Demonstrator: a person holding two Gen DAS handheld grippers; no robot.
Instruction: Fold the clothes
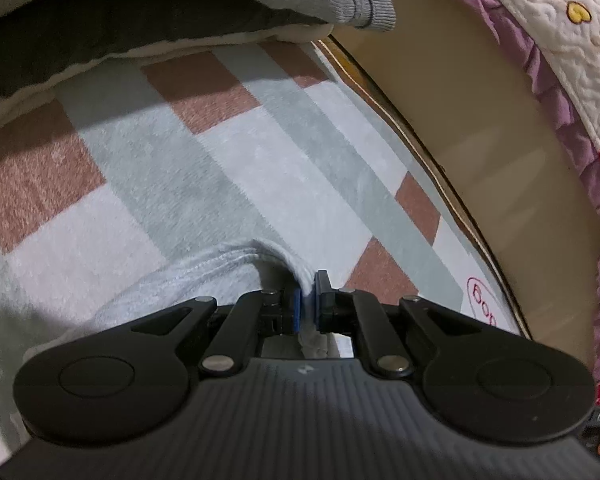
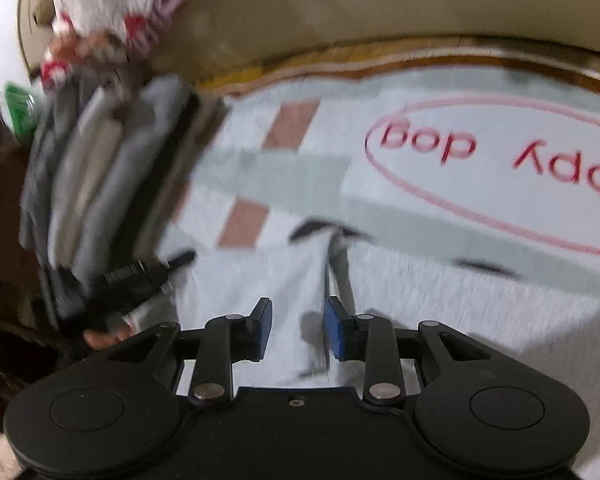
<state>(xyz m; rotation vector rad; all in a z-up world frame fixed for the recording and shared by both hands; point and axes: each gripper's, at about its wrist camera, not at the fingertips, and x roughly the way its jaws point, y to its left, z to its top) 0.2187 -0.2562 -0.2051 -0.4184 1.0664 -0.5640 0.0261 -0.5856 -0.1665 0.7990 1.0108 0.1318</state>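
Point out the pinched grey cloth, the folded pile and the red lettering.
grey cloth [image 1: 296,268], left wrist view, fold just ahead of the pads
folded pile [image 2: 100,168], right wrist view, stacked edges
red lettering [image 2: 428,142], right wrist view, word "dog"

A stack of folded clothes [image 2: 100,168] blocks the left; the checked blanket [image 2: 480,300] lies open to the right.

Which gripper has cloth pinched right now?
The left gripper: its pads clamp the pale grey garment. The right gripper has open jaws.
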